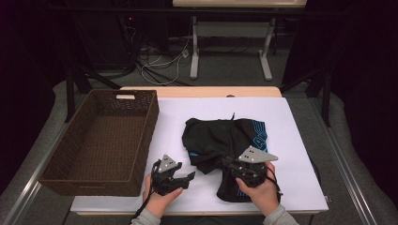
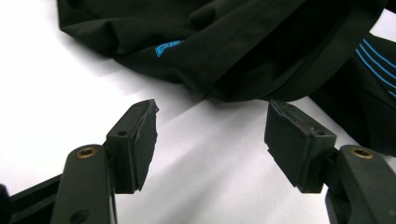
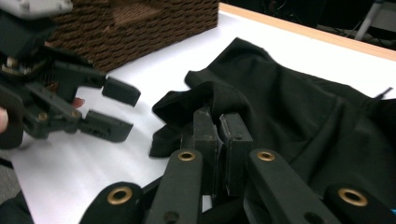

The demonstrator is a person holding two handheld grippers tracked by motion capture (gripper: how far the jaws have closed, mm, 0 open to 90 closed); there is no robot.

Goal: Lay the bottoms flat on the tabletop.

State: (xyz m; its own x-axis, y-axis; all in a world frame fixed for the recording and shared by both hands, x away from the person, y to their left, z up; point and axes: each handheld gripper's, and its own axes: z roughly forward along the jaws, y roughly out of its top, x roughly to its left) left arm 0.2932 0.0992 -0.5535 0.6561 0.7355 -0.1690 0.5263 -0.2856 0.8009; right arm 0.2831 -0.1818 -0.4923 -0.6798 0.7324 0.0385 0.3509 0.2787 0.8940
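A black garment with blue print lies crumpled on the white table top, right of centre. My right gripper is at the garment's near edge. In the right gripper view its jaws are shut on a fold of the black cloth, which is lifted a little. My left gripper hovers just left of the garment with its jaws open. In the left gripper view nothing lies between its jaws, and the cloth's hem sits just beyond the tips. The left gripper also appears in the right gripper view.
A dark brown wicker basket stands on the left of the table, and nothing lies in it; its wall also appears in the right gripper view. Bare white table lies between basket and garment. Cables and table legs sit on the floor beyond.
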